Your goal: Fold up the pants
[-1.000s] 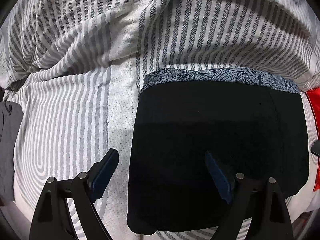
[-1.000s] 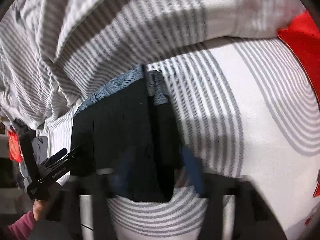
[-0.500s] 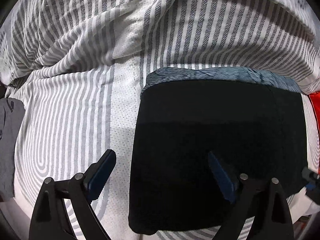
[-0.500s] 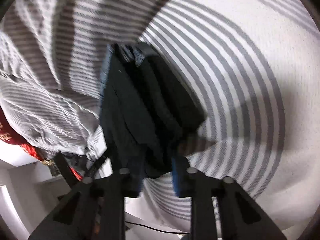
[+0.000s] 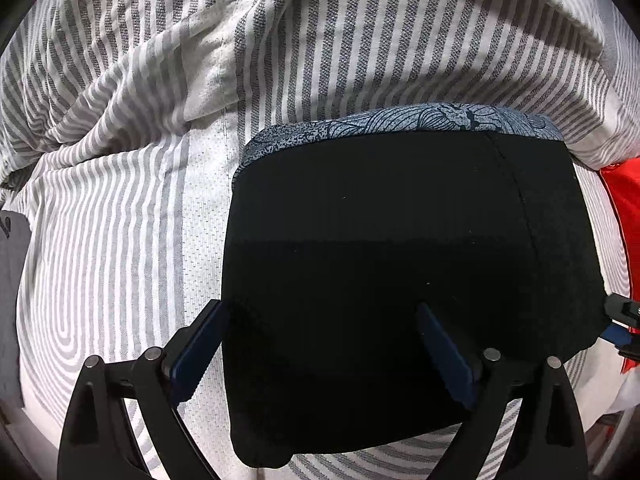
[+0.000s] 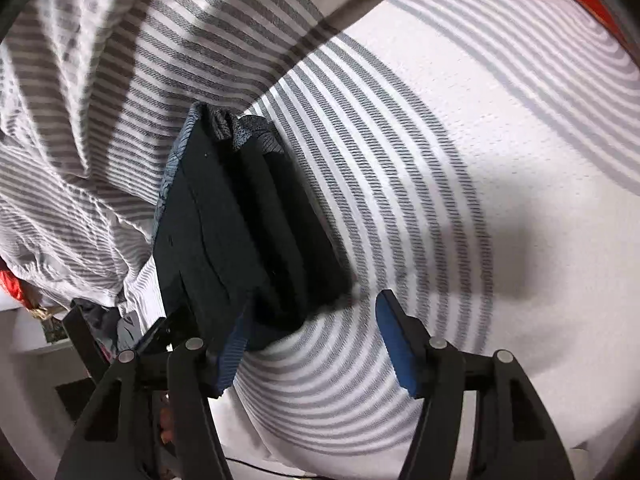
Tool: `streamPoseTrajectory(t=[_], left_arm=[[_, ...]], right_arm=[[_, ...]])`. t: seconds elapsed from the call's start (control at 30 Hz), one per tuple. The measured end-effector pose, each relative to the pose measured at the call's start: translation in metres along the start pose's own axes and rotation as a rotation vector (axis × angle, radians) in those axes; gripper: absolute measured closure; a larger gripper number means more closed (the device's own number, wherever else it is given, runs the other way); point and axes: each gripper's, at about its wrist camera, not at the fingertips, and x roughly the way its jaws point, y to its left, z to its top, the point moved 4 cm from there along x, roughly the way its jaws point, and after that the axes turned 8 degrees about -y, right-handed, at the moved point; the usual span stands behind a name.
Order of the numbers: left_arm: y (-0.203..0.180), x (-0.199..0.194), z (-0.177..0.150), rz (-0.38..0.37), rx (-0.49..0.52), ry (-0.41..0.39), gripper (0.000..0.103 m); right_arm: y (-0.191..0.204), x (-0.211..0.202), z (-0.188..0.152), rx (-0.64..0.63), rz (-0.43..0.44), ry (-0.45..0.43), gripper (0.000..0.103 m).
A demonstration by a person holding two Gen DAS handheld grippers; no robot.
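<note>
Pants (image 5: 400, 264): folded into a compact, roughly rectangular black bundle lying on the striped bedsheet (image 5: 120, 248); in the right wrist view (image 6: 224, 240) it reads as a stack of several layers seen edge-on.
Pants, appearance: black outer fabric with a visible seam line on the right side; a blue-grey printed band (image 5: 400, 124) with a leaf-like pattern runs along the far edge.
Pants, hidden parts: the black surface is too dark to show fold lines clearly; the near edge is partly covered by the left gripper's fingers, and the underside is out of sight.
Left gripper (image 5: 320, 356): jaws wide apart, straddling the near left part of the bundle; one pad sits at the bundle's left edge, the other over the black fabric. Contact with the cloth cannot be confirmed.
Right gripper (image 6: 312, 344): jaws apart; the left pad lies against the near corner of the bundle and appears to touch it, the right pad is over bare sheet. In the left wrist view only its tip (image 5: 624, 320) shows, cut off at the right border.
Bedsheet: white with grey stripes, flat under the bundle.
Duvet (image 5: 360, 40): same striped cloth, bunched just behind the pants.
Red cloth (image 5: 624, 216): at the right border, cut off.
Grey garment (image 5: 10, 280): at the left border, mostly out of frame.
</note>
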Motion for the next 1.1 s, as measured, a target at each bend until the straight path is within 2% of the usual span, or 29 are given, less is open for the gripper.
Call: streamPoseTrajectory(t=[0.13,0.33,0.5,0.57,0.63,0.83,1.03,1.1], left_arm=[[0.002,0.003,0.002,0.0,-0.008,0.006,0.007],[0.004,0.002,0.001,-0.002,-0.017,-0.003,0.007],[0.004,0.003,0.0,-0.005,-0.038,0.001,0.003],[0.007,0.005,-0.001,-0.019,-0.063,0.016,0.002],[0.007,0.004,-0.001,-0.018,-0.062,0.011,0.002],[0.008,0.008,-0.002,-0.031,-0.069,0.019,0.001],[0.025,0.018,0.0,-0.098,-0.119,0.074,0.001],[0.033,0.014,0.005,-0.098,-0.121,0.081,0.002]], right_arm=[[0.021,-0.014,0.004,-0.121,-0.085,-0.031,0.036],[0.08,-0.02,0.011,-0.361,-0.083,-0.113,0.036],[0.096,0.03,0.003,-0.44,-0.108,-0.025,0.036],[0.087,0.049,0.0,-0.444,-0.137,-0.005,0.036],[0.087,0.049,0.002,-0.448,-0.112,-0.027,0.029],[0.085,0.052,0.006,-0.442,-0.058,0.013,0.022],[0.075,0.047,0.019,-0.335,-0.001,0.067,0.019],[0.073,0.036,0.026,-0.28,0.055,0.08,0.019]])
